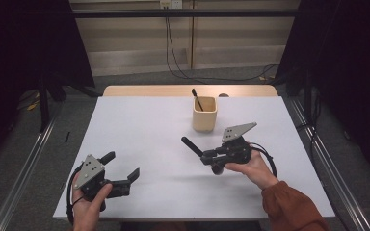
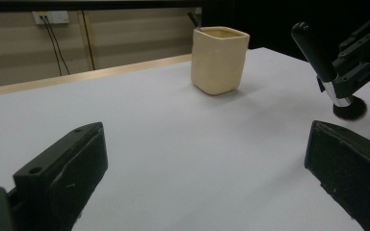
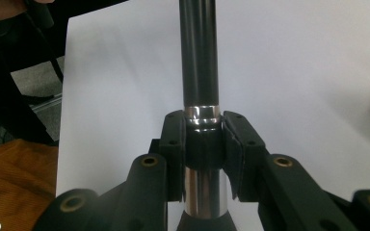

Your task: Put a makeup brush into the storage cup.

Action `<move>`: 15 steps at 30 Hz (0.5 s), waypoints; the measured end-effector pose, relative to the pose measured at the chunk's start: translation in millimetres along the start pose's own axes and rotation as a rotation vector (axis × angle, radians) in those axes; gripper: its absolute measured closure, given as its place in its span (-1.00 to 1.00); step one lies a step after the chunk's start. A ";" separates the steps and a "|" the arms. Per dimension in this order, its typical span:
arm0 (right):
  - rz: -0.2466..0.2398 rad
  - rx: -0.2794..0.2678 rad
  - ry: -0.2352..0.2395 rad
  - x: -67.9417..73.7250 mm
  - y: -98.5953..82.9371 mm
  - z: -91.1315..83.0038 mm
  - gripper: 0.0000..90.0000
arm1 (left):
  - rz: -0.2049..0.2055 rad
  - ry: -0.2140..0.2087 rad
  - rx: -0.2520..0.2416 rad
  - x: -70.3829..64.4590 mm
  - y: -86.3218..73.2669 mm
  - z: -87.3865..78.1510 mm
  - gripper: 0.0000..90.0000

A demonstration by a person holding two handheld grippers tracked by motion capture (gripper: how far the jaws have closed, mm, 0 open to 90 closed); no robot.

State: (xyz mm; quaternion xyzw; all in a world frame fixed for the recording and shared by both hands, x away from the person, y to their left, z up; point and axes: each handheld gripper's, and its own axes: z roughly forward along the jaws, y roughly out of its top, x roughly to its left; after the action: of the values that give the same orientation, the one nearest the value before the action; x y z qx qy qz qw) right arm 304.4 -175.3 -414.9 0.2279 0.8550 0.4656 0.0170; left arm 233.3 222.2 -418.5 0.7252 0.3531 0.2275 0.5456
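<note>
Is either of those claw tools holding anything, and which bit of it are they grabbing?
The right gripper clamps a black makeup brush by its silver metal collar, just above the bristles. The left gripper is open and holds nothing.

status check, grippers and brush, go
Right gripper shut on brush at its silver band. Left gripper open, empty. Cup beyond, one tool already inside; path looks clear.

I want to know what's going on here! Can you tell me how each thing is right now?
Left gripper: fingers open, holding nothing, low over the table.
Right gripper: fingers shut on the brush.
Brush: gripped at its silver collar, tilted, bristles down near the table.
Cup: upright on the table, a dark stick inside.
Stick: leaning in the cup.
Table: white top.
</note>
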 end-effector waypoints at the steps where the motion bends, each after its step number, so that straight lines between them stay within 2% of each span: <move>1: -0.006 0.005 0.001 -0.2 0.8 0.7 0.61 | 0.001 -0.006 0.003 -0.5 0.6 1.5 -0.97; 8: -0.030 0.061 0.018 4.7 6.3 4.9 0.61 | 0.022 -0.046 0.037 -5.1 5.2 12.0 -0.97; 15: -0.029 0.094 0.028 6.1 8.3 8.3 0.61 | 0.048 -0.091 0.071 -9.6 11.3 24.3 -0.95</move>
State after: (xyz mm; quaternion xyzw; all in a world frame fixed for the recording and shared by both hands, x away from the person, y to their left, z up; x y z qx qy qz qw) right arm 304.0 -162.4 -411.8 0.2094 0.8794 0.4276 0.0012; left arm 247.5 197.8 -414.5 0.7619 0.3182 0.1947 0.5295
